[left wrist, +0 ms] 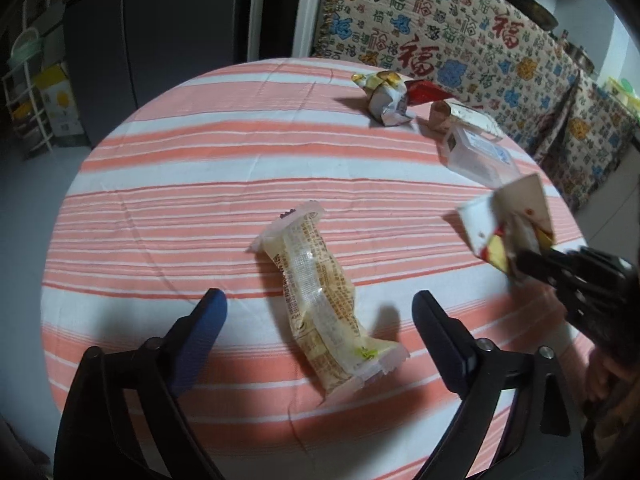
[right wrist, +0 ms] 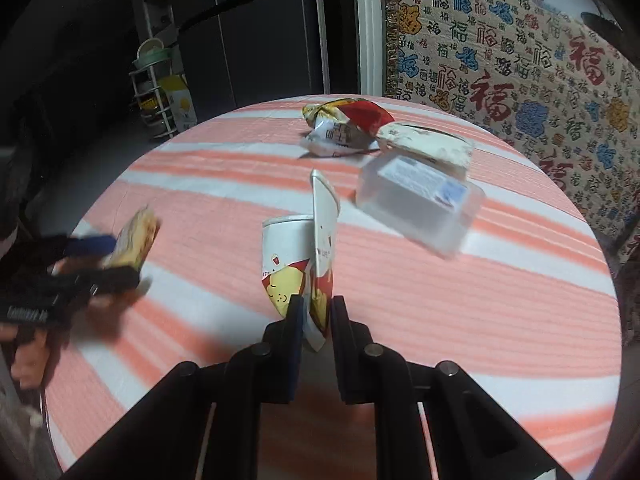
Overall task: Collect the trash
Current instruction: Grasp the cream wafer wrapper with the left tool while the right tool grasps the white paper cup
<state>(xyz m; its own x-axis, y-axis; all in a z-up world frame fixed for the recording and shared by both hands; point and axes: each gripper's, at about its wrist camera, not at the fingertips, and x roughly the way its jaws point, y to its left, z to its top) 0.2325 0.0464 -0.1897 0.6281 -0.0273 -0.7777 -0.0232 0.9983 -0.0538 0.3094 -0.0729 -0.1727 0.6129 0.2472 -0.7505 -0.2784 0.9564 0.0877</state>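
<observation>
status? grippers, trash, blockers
Left hand-held gripper open over clear wrapper. Right hand-held gripper shut on torn paper cup. More trash beyond: crumpled wrapper, plastic box. No blockers.

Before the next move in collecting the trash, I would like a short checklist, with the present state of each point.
1. Right gripper shut on the flattened paper cup: ok.
2. Left gripper open: ok, its fingers stand wide apart.
3. Plastic snack wrapper between the left fingers, not pressed: ok; it lies on the striped tablecloth.
4. Trash left at the far side: not ok; crumpled wrappers, a clear plastic box and a flat paper box remain.
5. Trash bin or bag in view: cannot tell, none shows.
</observation>
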